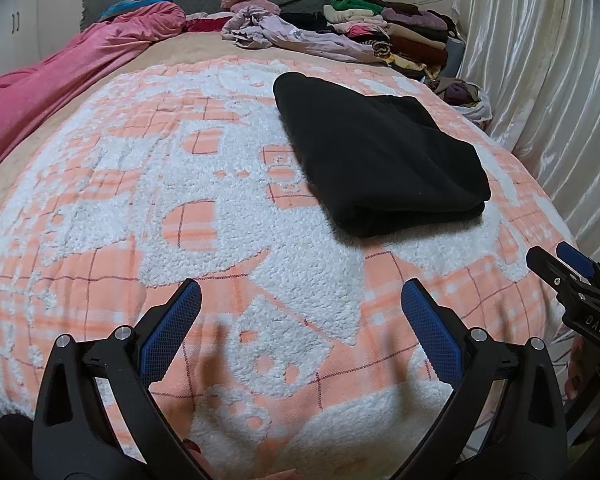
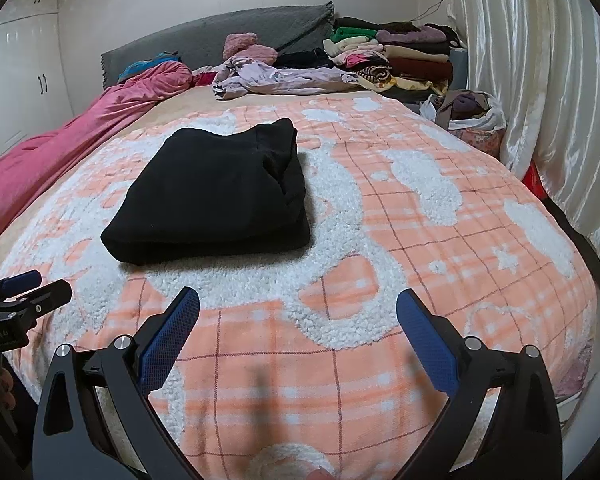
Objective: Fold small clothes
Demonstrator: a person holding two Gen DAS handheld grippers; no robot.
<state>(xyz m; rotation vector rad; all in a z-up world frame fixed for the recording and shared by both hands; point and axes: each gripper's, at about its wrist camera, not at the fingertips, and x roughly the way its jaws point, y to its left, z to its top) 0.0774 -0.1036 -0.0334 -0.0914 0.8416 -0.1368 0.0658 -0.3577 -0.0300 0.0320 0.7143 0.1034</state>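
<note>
A black garment [image 1: 380,156] lies folded into a thick rectangle on the orange-and-white blanket [image 1: 180,208]; the right wrist view shows the same black garment [image 2: 216,196] ahead and to the left. My left gripper [image 1: 300,304] hovers open over the blanket, short of the garment, with nothing between its blue pads. My right gripper [image 2: 298,308] is also open and empty, nearer than the garment. Each gripper shows at the other view's edge: the right gripper [image 1: 568,272] and the left gripper [image 2: 24,292].
A loose lilac garment [image 2: 276,78] and a stack of folded clothes [image 2: 400,56] sit at the head of the bed. A pink duvet [image 2: 60,148] runs along the left side. A bag of clothes [image 2: 472,116] and shiny curtains [image 2: 540,80] stand on the right.
</note>
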